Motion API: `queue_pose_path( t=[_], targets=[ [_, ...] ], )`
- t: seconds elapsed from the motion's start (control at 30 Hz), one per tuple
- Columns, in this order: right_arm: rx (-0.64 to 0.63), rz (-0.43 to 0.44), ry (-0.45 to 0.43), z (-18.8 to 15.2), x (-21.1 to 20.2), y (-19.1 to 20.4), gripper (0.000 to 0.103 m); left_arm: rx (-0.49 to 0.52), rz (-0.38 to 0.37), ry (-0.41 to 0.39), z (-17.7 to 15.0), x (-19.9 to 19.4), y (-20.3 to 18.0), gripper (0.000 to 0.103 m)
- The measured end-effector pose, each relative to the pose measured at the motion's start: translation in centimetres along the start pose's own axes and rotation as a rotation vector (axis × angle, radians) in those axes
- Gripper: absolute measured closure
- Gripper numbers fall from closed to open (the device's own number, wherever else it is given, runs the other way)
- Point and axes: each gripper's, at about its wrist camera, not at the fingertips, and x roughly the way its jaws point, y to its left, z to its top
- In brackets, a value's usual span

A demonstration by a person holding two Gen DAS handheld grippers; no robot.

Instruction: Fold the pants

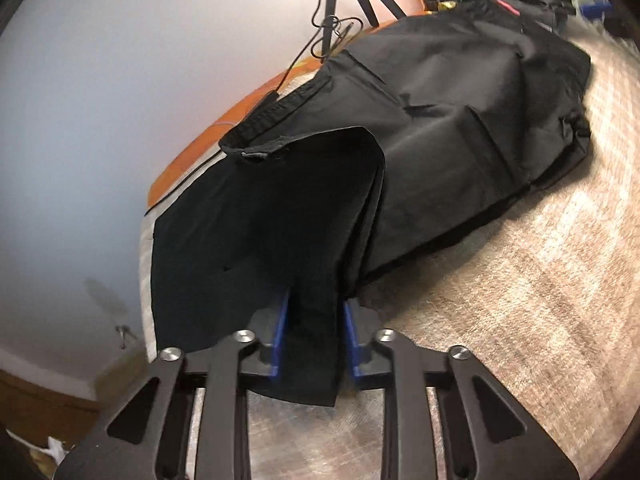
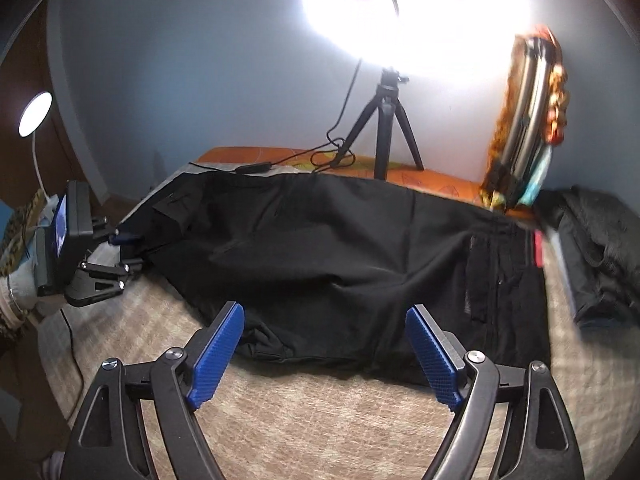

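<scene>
Black pants (image 1: pixel 440 128) lie stretched over a beige checked bedspread (image 1: pixel 520 280). In the left wrist view my left gripper (image 1: pixel 314 308) is shut on one end of the pants, the cloth bunched between its blue pads and lifted. In the right wrist view the pants (image 2: pixel 340 248) lie across the middle, with a red tag at their right end. My right gripper (image 2: pixel 324 320) is open and empty, its blue pads (image 2: pixel 218 356) just over the near edge of the pants. The left gripper (image 2: pixel 128 252) shows at the far left, holding the pants' left end.
A black tripod (image 2: pixel 384 120) with a bright ring light and a cable stands on an orange mat (image 2: pixel 440 180) behind the pants. A stack of colourful items (image 2: pixel 524 128) leans on the wall. Another dark garment (image 2: pixel 600 252) lies at the right. A white lamp (image 2: pixel 34 114) stands left.
</scene>
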Motion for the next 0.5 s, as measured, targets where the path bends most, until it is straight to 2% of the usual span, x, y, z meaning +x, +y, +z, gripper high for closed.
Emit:
queue_pose_path(
  t=[0.07, 0.2, 0.33, 0.5],
  targets=[
    [0.028, 0.026, 0.011, 0.0, 0.4, -0.4, 0.019, -0.018, -0.013, -0.024, -0.1, -0.6, 0.4, 0.088],
    [-0.025, 0.006, -0.009, 0.0, 0.0, 0.3, 0.019, -0.085, -0.061, -0.067, -0.4, -1.6, 1.9, 0.089],
    [-0.039, 0.005, -0.023, 0.0, -0.6, 0.3, 0.019, -0.144, -0.110, -0.072, -1.0, -2.1, 3.6, 0.089],
    [-0.019, 0.009, -0.028, 0.2, -0.7, 0.0, 0.019, -0.223, -0.102, -0.080, -1.3, -2.5, 6.3, 0.094]
  ],
)
